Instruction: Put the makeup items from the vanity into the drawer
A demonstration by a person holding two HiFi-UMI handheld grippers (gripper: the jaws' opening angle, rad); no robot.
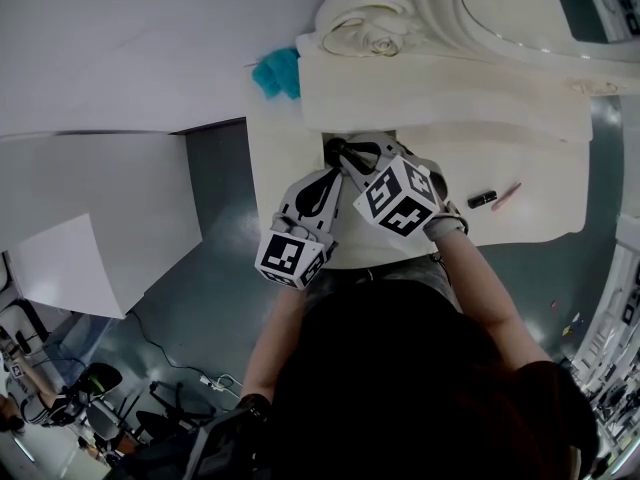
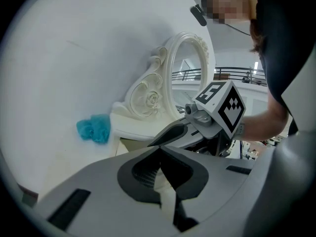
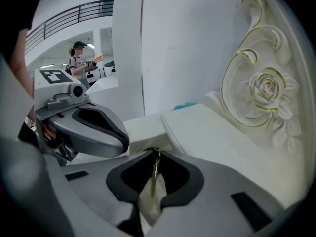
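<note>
My right gripper (image 3: 155,154) is shut on a thin metallic stick (image 3: 153,174) that hangs upright between its pads. In the head view that gripper (image 1: 335,148) points steeply down at the foot of the vanity's raised white shelf (image 1: 440,93). Close on its left, my left gripper (image 1: 338,173) reaches almost level toward the same spot. Its jaws meet at the tips (image 2: 159,151) and I see nothing between them. A black lipstick (image 1: 482,199) and a pink pencil (image 1: 506,196) lie on the vanity top (image 1: 540,208) to the right. I cannot make out a drawer.
An ornate cream mirror frame (image 1: 400,8) with a carved rose (image 3: 266,90) stands behind the shelf. A teal fluffy thing (image 1: 278,73) lies at the vanity's far left corner by the white wall. The person's arms and dark top cover the vanity's near edge.
</note>
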